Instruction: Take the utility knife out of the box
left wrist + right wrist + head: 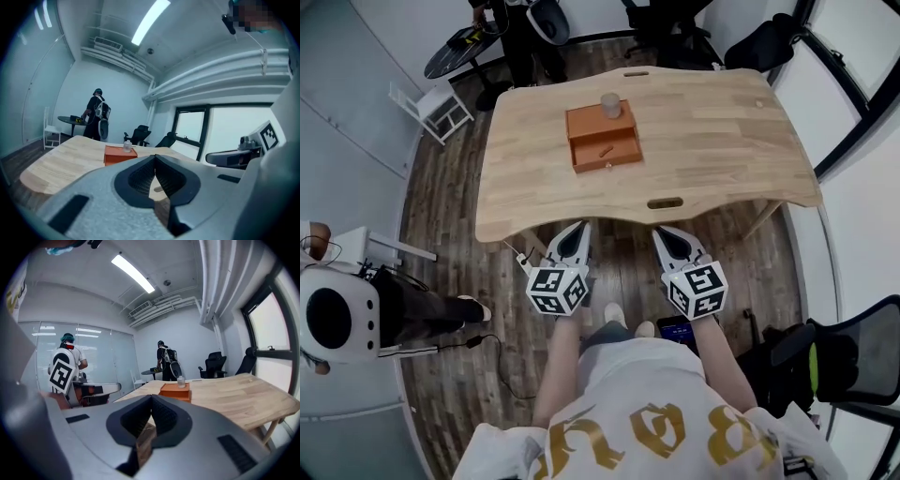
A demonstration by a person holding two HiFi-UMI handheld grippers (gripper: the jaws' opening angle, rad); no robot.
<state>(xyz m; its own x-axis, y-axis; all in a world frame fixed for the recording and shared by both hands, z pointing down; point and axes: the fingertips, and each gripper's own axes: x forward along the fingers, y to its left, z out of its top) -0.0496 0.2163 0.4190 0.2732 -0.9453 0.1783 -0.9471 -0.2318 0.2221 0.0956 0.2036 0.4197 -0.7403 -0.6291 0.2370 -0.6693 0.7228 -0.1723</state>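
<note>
Left gripper [579,228], right gripper [661,234]: both clenched, empty. Box [586,124] at 12 o'clock. Open one gripper before reaching the utility knife [606,150] inside.

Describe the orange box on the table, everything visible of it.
The orange box is a low, squarish case that looks like wood. It stands flat near the middle of the wooden table. Its drawer is pulled out toward the person and has a small knob on its front. A slim orange thing, probably the utility knife, lies inside it. A small clear bottle stands on the box's top, near the back edge.
</note>
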